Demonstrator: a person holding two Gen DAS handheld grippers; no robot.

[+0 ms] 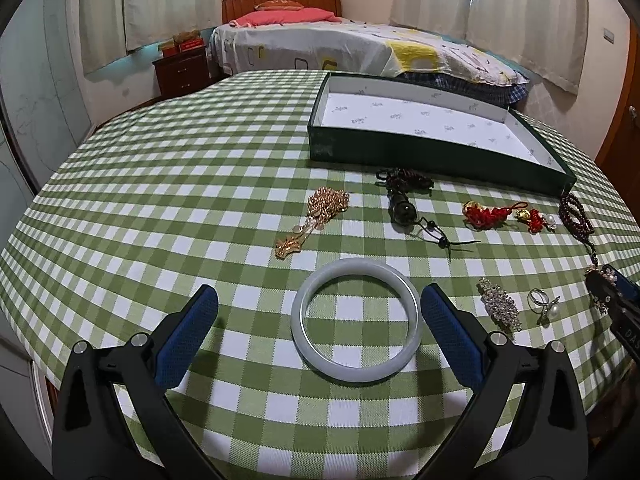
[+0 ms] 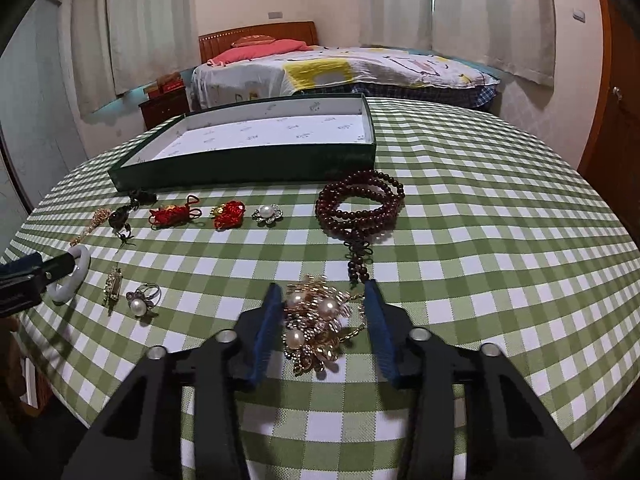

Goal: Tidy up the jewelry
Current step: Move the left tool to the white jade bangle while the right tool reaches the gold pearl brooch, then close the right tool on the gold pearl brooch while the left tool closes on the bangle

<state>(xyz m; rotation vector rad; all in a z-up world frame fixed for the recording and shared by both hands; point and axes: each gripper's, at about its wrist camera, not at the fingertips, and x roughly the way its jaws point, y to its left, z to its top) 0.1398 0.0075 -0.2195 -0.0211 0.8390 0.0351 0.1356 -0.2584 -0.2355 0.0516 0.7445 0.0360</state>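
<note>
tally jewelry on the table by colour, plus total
Gold: 2, chain, pearl brooch
Red: 2, knots
Dark: 2, beads, pendant
Silver: 3, clip, ring, flower
Pale: 1, bangle
Total: 10

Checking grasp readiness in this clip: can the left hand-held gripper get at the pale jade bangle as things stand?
Probably yes. The left hand-held gripper is open with the bangle lying flat between its fingers; nothing lies over it, and the crystal brooch sits clear to the side.

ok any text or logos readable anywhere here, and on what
"DAS": white letters, cut off at the frame edge, on the black right gripper body, in the left wrist view.
Small repeated green logo print lining the dark green shallow cardboard box: too small to read.
Nothing else legible.
</note>
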